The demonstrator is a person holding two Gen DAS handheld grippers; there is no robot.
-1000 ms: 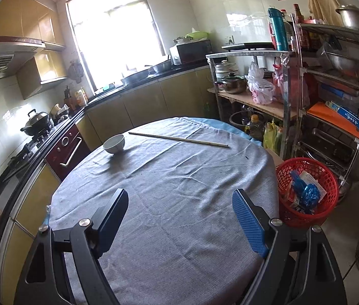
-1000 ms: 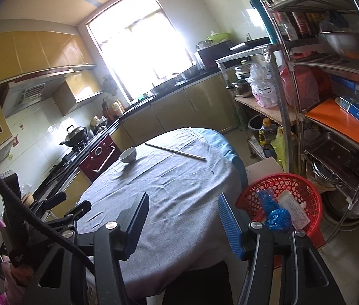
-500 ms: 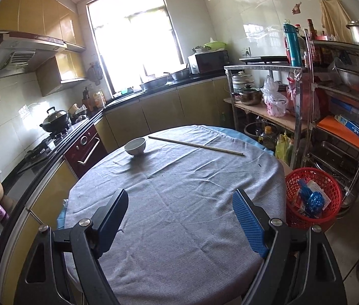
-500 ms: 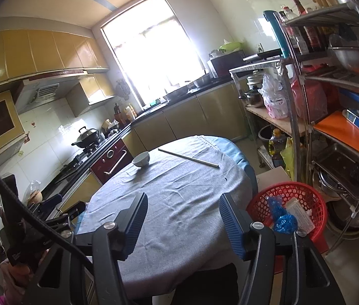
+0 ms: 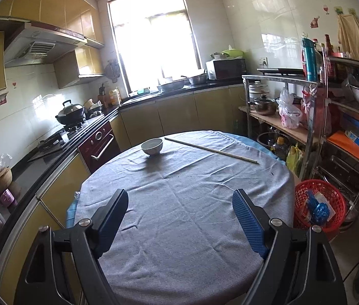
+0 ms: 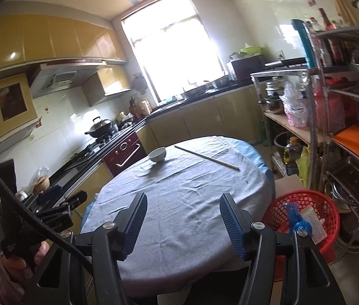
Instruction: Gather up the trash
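Note:
A red mesh basket [image 5: 318, 207] stands on the floor right of the round table [image 5: 184, 203], with blue crumpled wrappers [image 5: 318, 209] and a white packet inside; it also shows in the right wrist view [image 6: 304, 213]. My left gripper [image 5: 180, 203] is open and empty above the table's near half. My right gripper [image 6: 183, 206] is open and empty over the table's near edge. The left gripper's body [image 6: 39, 216] shows at the left of the right wrist view.
A white bowl [image 5: 152, 146] and a long pair of chopsticks [image 5: 211, 150] lie at the table's far side on the grey cloth. A metal shelf rack [image 5: 332, 117] stands right of the basket. Stove and counters [image 5: 72, 132] run along the left.
Both grippers have pulled back and tilted up from the table, so the table and basket look smaller and more of the kitchen shows. Both stay open and empty.

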